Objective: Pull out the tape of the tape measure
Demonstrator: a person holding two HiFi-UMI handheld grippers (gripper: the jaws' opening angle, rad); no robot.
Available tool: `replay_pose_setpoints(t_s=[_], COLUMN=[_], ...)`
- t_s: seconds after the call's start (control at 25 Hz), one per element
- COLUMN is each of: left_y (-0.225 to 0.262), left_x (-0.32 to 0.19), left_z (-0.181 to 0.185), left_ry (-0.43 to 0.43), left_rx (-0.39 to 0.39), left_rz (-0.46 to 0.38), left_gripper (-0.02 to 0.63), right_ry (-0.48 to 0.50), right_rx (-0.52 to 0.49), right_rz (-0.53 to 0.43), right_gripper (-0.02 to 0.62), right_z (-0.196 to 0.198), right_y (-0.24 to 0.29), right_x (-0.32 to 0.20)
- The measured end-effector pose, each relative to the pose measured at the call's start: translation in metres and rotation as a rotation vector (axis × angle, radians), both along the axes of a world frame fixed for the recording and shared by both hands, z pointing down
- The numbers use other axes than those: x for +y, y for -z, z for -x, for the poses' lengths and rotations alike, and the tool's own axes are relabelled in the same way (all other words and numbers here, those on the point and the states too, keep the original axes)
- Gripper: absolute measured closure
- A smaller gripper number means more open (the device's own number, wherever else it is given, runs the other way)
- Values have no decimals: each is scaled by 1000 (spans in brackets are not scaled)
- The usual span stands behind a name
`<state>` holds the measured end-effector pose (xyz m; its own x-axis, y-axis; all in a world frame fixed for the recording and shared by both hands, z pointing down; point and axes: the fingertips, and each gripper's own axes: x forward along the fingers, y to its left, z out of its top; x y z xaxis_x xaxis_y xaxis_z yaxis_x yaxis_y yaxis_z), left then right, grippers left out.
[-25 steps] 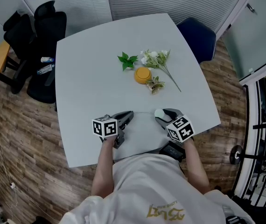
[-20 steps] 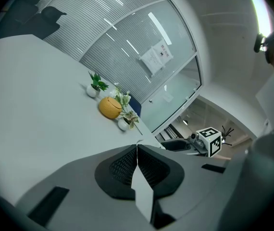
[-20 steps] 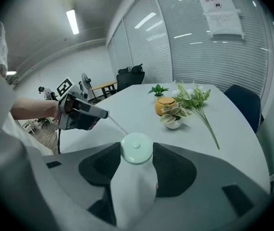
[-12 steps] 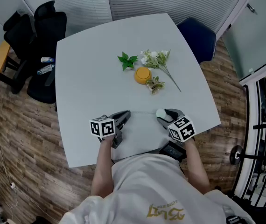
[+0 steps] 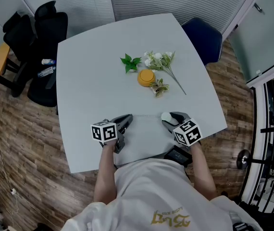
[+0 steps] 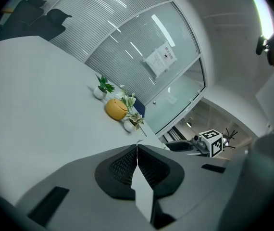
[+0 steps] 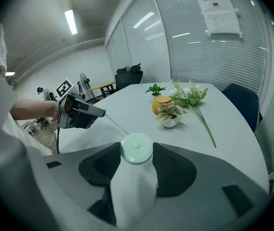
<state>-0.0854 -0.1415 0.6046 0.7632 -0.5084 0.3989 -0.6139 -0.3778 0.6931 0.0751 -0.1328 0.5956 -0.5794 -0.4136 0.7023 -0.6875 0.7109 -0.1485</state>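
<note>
A round white tape measure [image 5: 165,116] sits between the jaws of my right gripper [image 5: 168,119] near the table's front edge; the right gripper view shows the case [image 7: 136,148] pressed between both pads. A thin tape [image 5: 146,115] runs left from it to my left gripper [image 5: 127,120], which is shut on the tape's end. In the left gripper view the jaws [image 6: 137,148] meet with the tape tip [image 6: 138,142] poking out above them. The right gripper view shows the tape [image 7: 114,124] stretched to the left gripper [image 7: 101,112].
An orange pot [image 5: 146,77], a white flower sprig [image 5: 163,64], a green leafy plant [image 5: 130,61] and a small potted plant [image 5: 159,88] lie mid-table beyond the tape. Black office chairs [image 5: 36,42] stand at the left, a blue chair [image 5: 204,37] at the back right.
My left gripper has slid slightly to the left, and the tape between the grippers is a little longer. The right gripper has stayed put.
</note>
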Motion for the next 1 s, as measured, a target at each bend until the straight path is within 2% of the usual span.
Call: replay_pose_setpoints(t_s=[1.0], left_y=[-5], left_x=[0], left_z=[22], left_ry=[67], left_rx=[-31], left_rz=[18], left_gripper=[597], right_ry=[-55], right_rx=[7], right_rz=[9], right_gripper=[370], right_z=[-22], right_y=[-3], right_x=[1])
